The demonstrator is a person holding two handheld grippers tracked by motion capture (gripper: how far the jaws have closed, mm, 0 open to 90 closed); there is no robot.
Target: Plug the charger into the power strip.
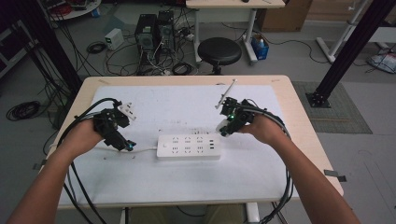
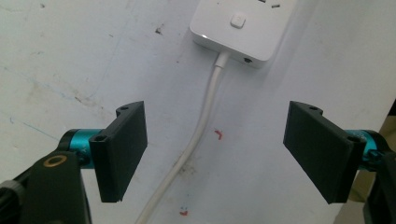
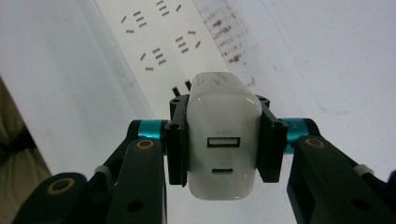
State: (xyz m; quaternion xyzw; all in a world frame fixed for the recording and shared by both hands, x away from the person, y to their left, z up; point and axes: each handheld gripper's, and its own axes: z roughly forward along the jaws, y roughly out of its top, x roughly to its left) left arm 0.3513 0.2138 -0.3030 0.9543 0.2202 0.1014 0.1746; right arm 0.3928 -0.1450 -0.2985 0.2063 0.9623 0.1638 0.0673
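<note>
A white power strip (image 1: 188, 146) lies flat in the middle of the white mat, its cord (image 2: 201, 126) running off to the left. My left gripper (image 1: 125, 145) stands open just left of the strip, its jaws spread wide on either side of the cord, with the strip's switch end (image 2: 243, 28) ahead of them. My right gripper (image 1: 225, 127) is shut on a white USB charger (image 3: 223, 142), held a little above the strip's right end. The strip's sockets (image 3: 159, 53) lie just beyond the charger.
The mat covers a light wooden table (image 1: 299, 116). A thin white stick (image 1: 226, 93) lies behind the right gripper. A small white part (image 1: 127, 111) sits by the left hand. A black stool (image 1: 219, 50) and computer towers (image 1: 154, 30) stand on the floor beyond the table.
</note>
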